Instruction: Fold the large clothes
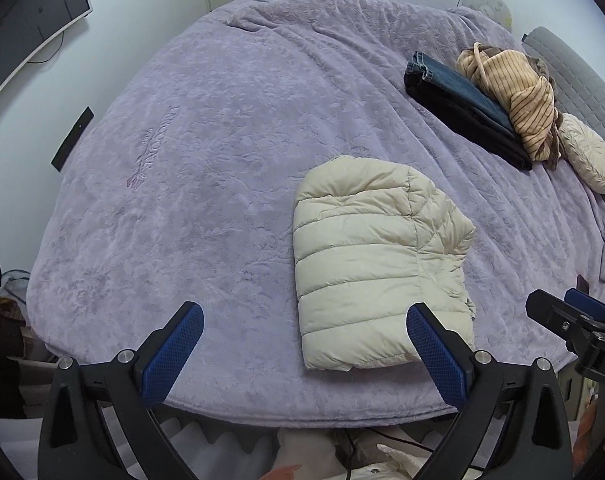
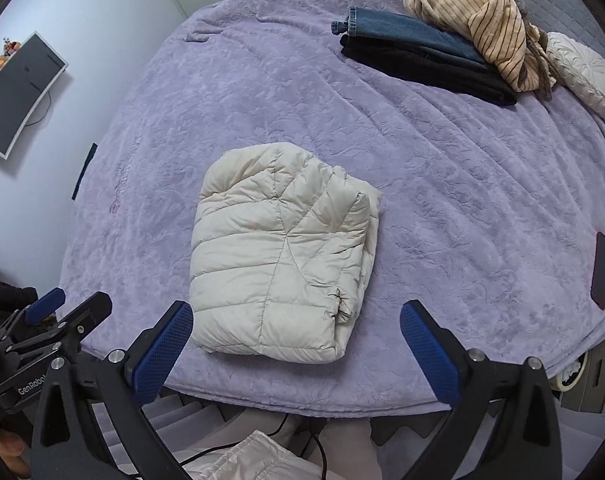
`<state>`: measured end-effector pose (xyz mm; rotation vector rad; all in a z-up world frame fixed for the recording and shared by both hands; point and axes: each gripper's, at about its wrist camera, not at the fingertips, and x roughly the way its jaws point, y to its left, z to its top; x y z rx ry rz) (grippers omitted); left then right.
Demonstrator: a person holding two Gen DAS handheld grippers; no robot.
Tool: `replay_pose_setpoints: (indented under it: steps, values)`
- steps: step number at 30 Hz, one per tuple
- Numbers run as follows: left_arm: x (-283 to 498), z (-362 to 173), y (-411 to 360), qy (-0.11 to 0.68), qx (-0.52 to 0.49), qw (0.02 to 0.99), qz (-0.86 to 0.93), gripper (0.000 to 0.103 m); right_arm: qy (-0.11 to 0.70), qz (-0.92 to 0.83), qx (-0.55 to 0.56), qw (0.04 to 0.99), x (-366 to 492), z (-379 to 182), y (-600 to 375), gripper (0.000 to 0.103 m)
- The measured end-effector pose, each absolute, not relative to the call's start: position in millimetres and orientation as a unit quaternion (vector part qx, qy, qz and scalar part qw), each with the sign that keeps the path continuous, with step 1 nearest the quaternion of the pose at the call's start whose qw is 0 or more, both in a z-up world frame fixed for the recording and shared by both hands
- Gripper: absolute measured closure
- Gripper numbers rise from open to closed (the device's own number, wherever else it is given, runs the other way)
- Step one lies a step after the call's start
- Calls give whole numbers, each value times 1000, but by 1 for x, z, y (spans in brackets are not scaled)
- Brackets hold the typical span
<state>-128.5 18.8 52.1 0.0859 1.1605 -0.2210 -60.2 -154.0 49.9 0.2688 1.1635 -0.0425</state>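
Cream puffer jacket [image 2: 282,252] lies folded into a compact, roughly rectangular bundle on the lavender bedspread [image 2: 442,200], near the bed's front edge, quilted side up. In the left wrist view the same jacket [image 1: 378,264] sits to the right of centre, with its near corner behind the right-hand blue pad.

The left gripper [image 1: 304,354] hangs above the bed edge with its jaws spread wide; nothing is between them, and the pads touch no cloth. The right gripper [image 2: 296,350] is likewise spread wide and empty, with the jacket's front edge showing in the gap but clear of both pads (each tool also shows at the edge of the other's view).

Well apart from the jacket, toward the far right of the bed, folded jeans [image 2: 406,34] rest on a folded black garment [image 2: 422,70], and a crumpled striped tan garment [image 2: 490,20] lies partly over them. A round cream cushion [image 2: 586,72] sits just beside that pile. A dark phone [image 2: 602,270] lies at the bed's right edge.
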Motion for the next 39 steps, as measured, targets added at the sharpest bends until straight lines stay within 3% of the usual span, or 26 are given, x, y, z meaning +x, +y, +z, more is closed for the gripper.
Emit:
replay_pose_setpoints:
  steps: [39]
  values:
    - [-137,68,11,542,61,835,-73,1,541,-34,109,833,-68,65,-152,0]
